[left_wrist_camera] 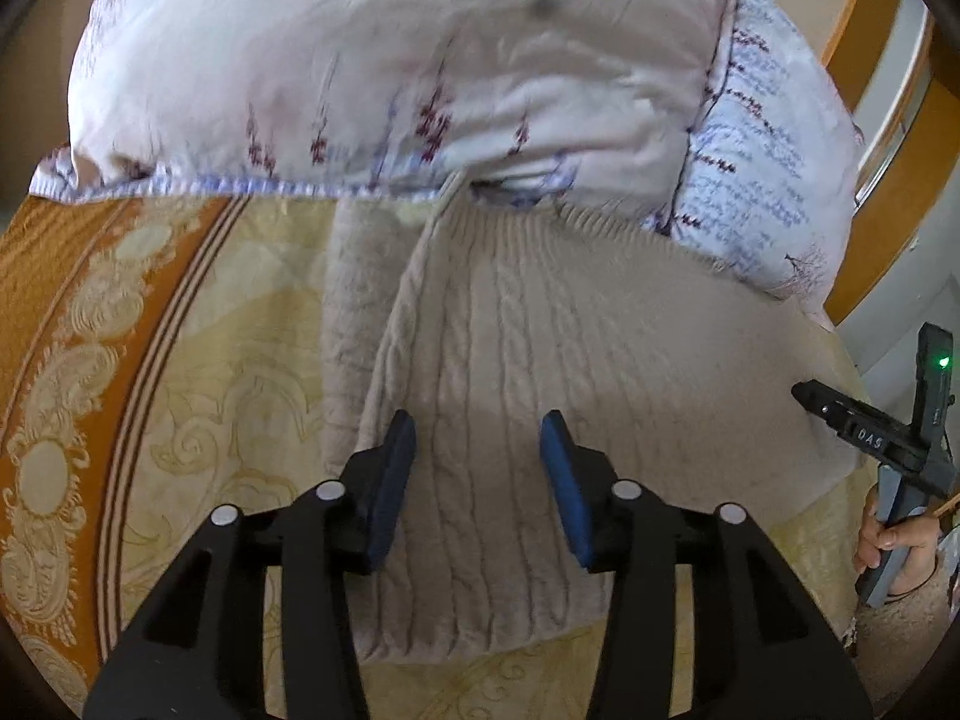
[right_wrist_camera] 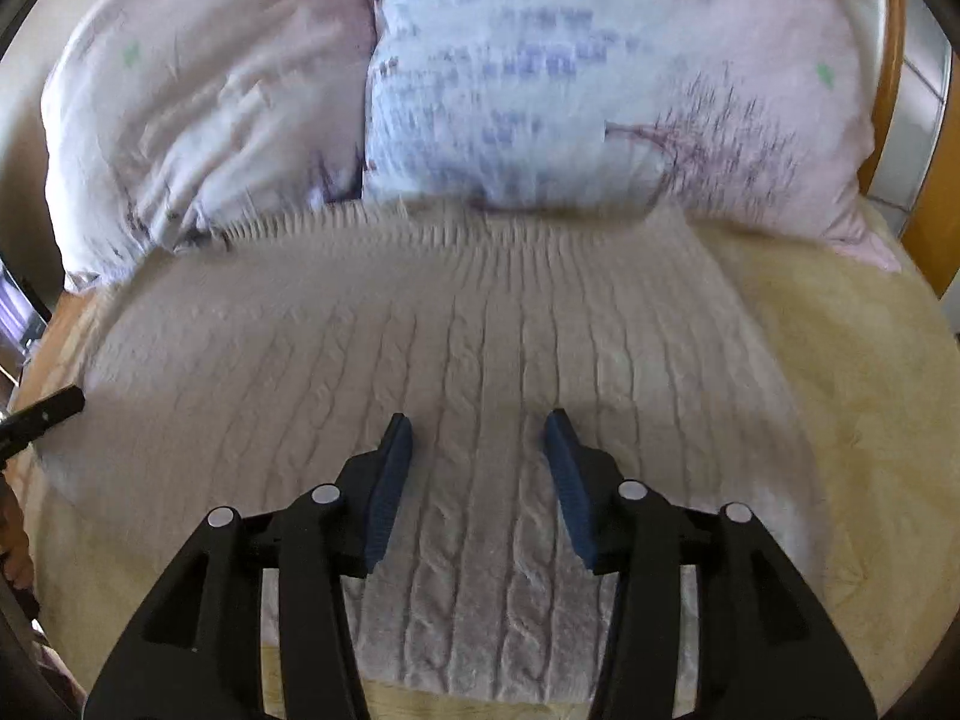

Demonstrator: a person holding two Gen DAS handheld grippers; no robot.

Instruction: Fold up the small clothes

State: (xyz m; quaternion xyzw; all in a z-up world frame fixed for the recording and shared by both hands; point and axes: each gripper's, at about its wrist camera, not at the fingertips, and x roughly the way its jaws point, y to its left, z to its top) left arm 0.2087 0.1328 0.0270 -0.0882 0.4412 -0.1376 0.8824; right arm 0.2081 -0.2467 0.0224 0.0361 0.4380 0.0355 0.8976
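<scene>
Toward the left edge of the bed (left_wrist_camera: 90, 330), a strip of the beige cable-knit sweater (left_wrist_camera: 510, 348) is already lying turned in over the body, and the left hand-held gripper (left_wrist_camera: 477, 480) is hovering released just above that folded strip, its blue pads (left_wrist_camera: 393, 480) spread and holding nothing. The risk here is that a pinch taken from this spot is likely to catch only the top layer, so the doubled edge would peel open and the fold would drift crooked. Across the middle, the sweater is lying flat on the yellow patterned bedspread (right_wrist_camera: 840, 360) with its ribbed hem pressing against the two pillows (right_wrist_camera: 510, 90) at the head of the bed; any pull toward them is likely to bunch the knit against the pillows or tuck the hem underneath. Further right, the right hand-held gripper (right_wrist_camera: 477, 474) is hanging released over the sweater's centre, well away from its right edge, gripping nothing. Closing there would be gathering a hump of loose knit rather than an edge, and the soft bedspread could be getting nipped along with it and lifting together with the garment.
</scene>
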